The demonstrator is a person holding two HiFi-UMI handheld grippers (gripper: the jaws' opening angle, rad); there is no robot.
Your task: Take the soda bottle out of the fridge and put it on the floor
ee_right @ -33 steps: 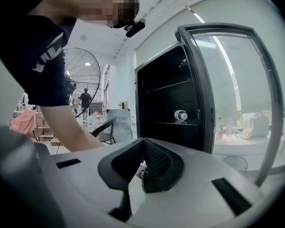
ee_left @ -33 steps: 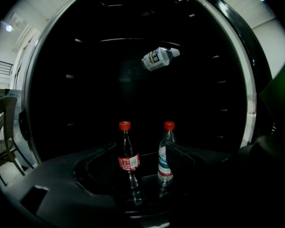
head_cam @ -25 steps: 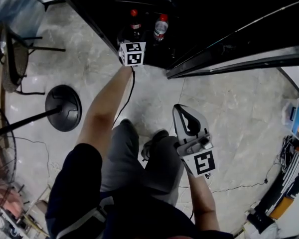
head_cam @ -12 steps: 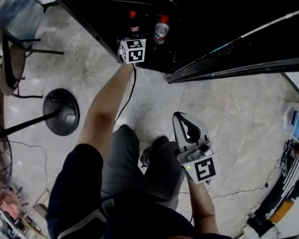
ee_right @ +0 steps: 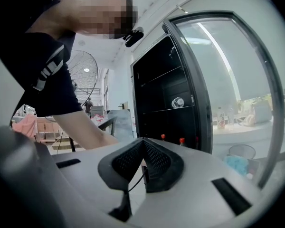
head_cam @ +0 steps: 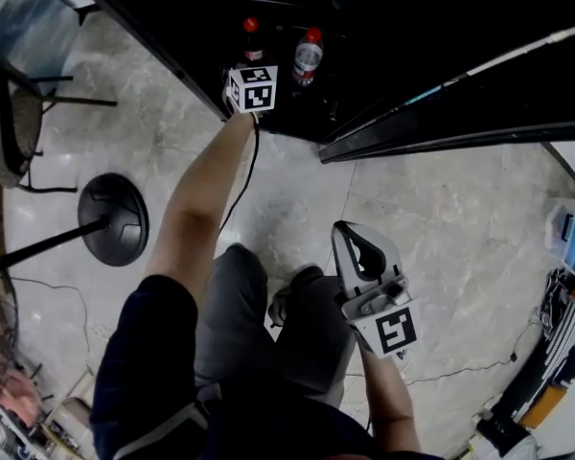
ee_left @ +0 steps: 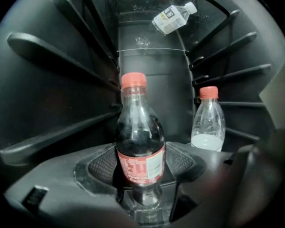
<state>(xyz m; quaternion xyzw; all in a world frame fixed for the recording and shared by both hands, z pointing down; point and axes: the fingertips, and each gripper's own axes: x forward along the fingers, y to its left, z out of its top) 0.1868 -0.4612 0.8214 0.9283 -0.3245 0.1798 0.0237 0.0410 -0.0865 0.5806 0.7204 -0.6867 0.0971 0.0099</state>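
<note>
1. Floor (head_cam: 441,218) of pale stone spreads out in front of the fridge (head_cam: 412,27). It is where the soda bottle (ee_left: 140,141) has to end up, and the bottle is not on it yet.
2. The fridge is dark inside, and its door (head_cam: 441,127) stands swung open at the right of the opening.
3. The left gripper (ee_left: 140,175) reaches into the fridge at its lowest level. Its jaws stand apart, one pad on each side of the soda bottle, close to the label but not visibly squeezing it.
4. The right gripper (ee_right: 142,161) is held outside the fridge, out in front of the open door, with its jaws together and nothing between them.
5. The soda bottle — red cap, dark drink, red label — stands upright on the bottom of the fridge, near the front of the opening.
6. A clear bottle (ee_left: 208,122) with a red cap and a little pale liquid stands a little deeper in the fridge. It is to the right of the soda bottle and apart from it.
7. The step in hand, as I judge it, is the grasp, the first of the task. The next move calls for closing the jaws squarely on the bottle's body. Then the bottle has to come straight out of the fridge, upright and clear of the clear bottle and the door, before it goes down to the floor.
</note>
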